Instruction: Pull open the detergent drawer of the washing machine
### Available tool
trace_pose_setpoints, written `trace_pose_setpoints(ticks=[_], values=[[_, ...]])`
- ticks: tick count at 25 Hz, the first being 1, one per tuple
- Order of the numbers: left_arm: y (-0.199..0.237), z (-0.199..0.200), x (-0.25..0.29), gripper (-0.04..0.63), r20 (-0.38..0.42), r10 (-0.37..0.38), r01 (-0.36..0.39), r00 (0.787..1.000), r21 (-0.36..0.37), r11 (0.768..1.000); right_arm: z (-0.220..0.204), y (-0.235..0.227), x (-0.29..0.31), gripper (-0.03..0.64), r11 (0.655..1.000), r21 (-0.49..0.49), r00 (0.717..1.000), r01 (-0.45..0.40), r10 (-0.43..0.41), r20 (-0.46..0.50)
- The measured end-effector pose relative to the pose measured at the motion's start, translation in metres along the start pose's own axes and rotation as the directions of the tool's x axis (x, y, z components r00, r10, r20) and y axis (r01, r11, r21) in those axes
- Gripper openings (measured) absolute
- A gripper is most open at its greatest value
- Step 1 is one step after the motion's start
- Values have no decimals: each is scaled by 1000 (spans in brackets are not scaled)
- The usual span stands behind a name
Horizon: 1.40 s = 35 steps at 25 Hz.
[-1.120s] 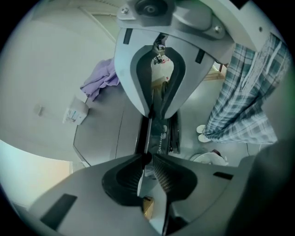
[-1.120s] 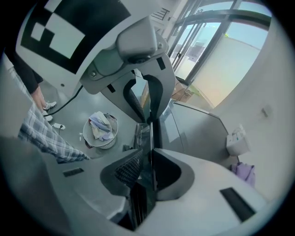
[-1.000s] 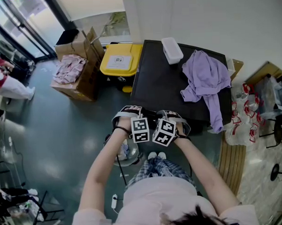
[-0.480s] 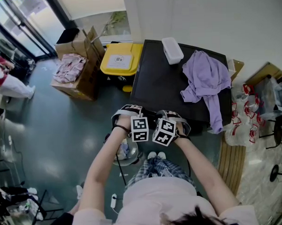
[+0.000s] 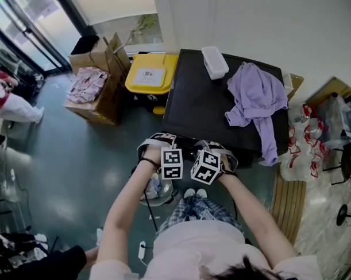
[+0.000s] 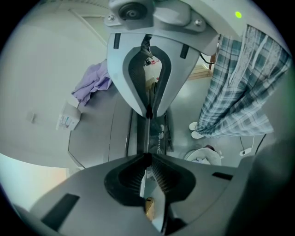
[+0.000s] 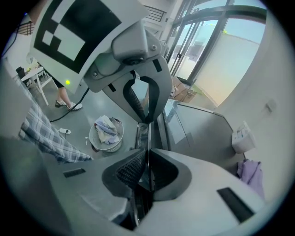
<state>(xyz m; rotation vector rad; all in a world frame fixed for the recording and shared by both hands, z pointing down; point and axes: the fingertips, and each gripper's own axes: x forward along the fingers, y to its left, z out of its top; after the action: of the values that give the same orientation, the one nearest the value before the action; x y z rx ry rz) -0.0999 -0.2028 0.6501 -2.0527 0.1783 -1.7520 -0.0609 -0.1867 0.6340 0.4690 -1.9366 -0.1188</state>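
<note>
At the washer's [image 5: 203,110] front edge, a person stands with both arms stretched forward and down. The left hand-held gripper [image 6: 147,156] and the right hand-held gripper [image 7: 148,154] tilt inward and point at each other, with their tips near one another above the front panel [image 6: 161,133].

Left hand-held gripper: closed, with the ribbed pads [image 6: 161,177] drawn together at the tips. Right hand-held gripper: closed, with the pads meeting along one thin line. Neither view lets me make out anything clamped between the pads.

The drawer belongs to that dark front panel directly beneath the tips. It cannot be told apart from the panel, so I cannot tell whether it is in or out.

On the washer's top, well behind the grippers, lie a purple garment [image 5: 254,99] and a white box [image 5: 214,61]. A basket [image 7: 108,133] of laundry stands on the floor [image 5: 79,168] beside the person's feet. A yellow bin [image 5: 150,77] stands just left of the washer.
</note>
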Motion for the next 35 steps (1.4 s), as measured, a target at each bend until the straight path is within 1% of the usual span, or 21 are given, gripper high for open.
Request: trace_pose_setpoints(ticks=[9, 15, 20, 30, 35], values=[[-23, 2, -10, 61, 25, -25, 25, 999, 10, 1000, 0, 24, -6, 52, 998, 42, 998, -54, 53, 19], [-37, 4, -14, 61, 31, -30, 30, 999, 9, 1000, -2, 37, -10, 51, 996, 42, 997, -77, 76, 29], [-49, 5, -21, 61, 45, -33, 34, 998, -10, 999, 1, 51, -16, 49, 993, 49, 994, -105, 102, 44], [-82, 4, -30, 61, 49, -51, 52, 998, -13, 999, 0, 86, -21, 48, 985, 61, 986, -161, 157, 62], [-95, 4, -37, 61, 56, -50, 50, 997, -13, 999, 1, 100, -26, 48, 983, 58, 983, -175, 171, 71]])
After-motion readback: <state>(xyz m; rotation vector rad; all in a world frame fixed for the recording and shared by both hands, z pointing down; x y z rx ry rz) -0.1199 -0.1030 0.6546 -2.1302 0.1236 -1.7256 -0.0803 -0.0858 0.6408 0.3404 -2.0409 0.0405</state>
